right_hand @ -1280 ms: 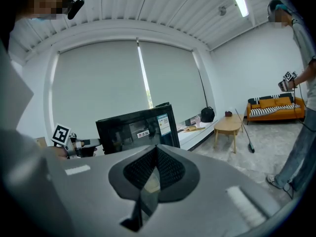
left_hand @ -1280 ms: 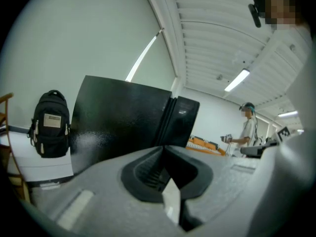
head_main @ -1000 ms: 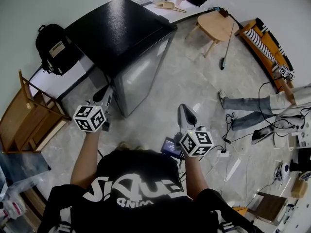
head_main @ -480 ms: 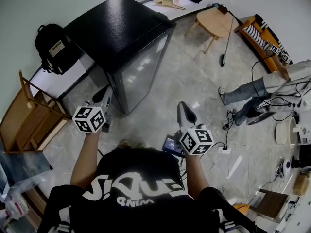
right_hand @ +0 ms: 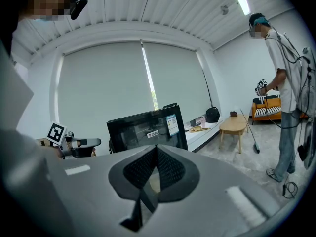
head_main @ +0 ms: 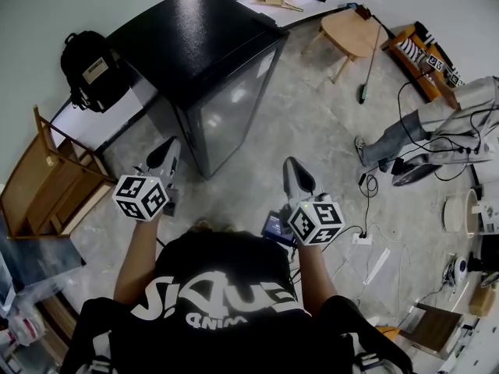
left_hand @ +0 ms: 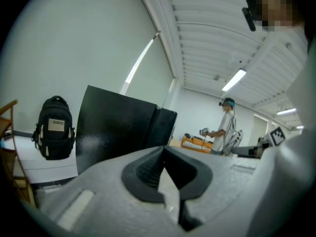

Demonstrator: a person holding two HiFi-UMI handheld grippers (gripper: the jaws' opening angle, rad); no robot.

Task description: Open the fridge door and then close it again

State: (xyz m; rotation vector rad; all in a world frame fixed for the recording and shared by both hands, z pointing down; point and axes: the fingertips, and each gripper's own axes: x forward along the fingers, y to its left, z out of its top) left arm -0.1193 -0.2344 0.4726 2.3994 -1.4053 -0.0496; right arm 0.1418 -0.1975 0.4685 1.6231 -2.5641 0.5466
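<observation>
One black fridge [head_main: 199,53], door closed, carries two stickers [right_hand: 172,125] with unreadable print; facing it, left gripper [head_main: 171,145] and right gripper [head_main: 291,166] both have jaws pressed together on nothing.

Left gripper [head_main: 170,154] and right gripper [head_main: 293,174] held up off floor, both pointing toward black fridge [head_main: 195,45], door shut, neither touching it; fridge nearer left gripper. Backpack [head_main: 90,68] ahead-left of left gripper, wooden table [head_main: 355,33] well ahead-right of right gripper
</observation>
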